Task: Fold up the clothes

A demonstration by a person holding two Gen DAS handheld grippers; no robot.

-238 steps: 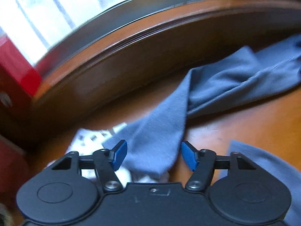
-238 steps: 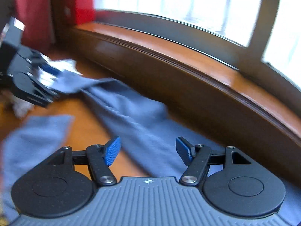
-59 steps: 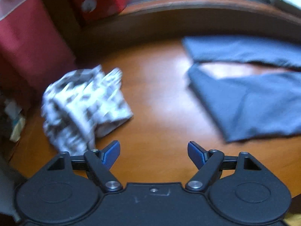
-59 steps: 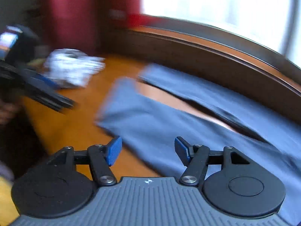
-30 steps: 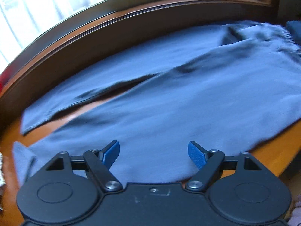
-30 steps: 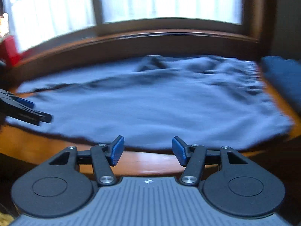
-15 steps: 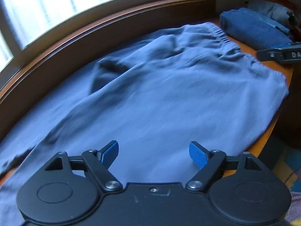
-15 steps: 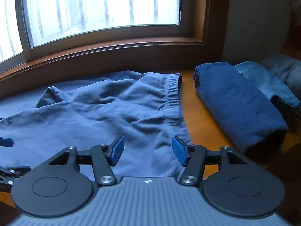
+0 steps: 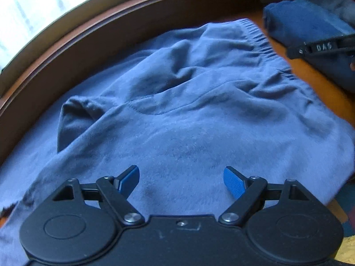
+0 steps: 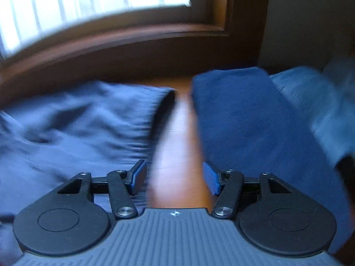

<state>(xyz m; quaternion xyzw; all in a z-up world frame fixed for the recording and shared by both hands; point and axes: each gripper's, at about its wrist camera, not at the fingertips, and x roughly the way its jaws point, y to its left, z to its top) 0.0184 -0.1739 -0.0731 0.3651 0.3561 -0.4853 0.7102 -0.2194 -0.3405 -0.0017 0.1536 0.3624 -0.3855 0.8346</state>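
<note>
Sweatpants (image 9: 199,122) spread flat on wooden table (image 10: 175,137), filling mid-frame. Soft, limp fleece, light; likely drapes and bunches. Best hold judged: elastic waistband (image 9: 261,42), upper right. Left gripper (image 9: 181,178) wide open, empty. Right gripper (image 10: 175,177) closing, nothing between jaws.

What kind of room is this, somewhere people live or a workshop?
Most likely a home, perhaps a bedroom corner. A wooden table sits below a window, grey-blue sweatpants are spread on it, and folded clothes lie alongside.
</note>
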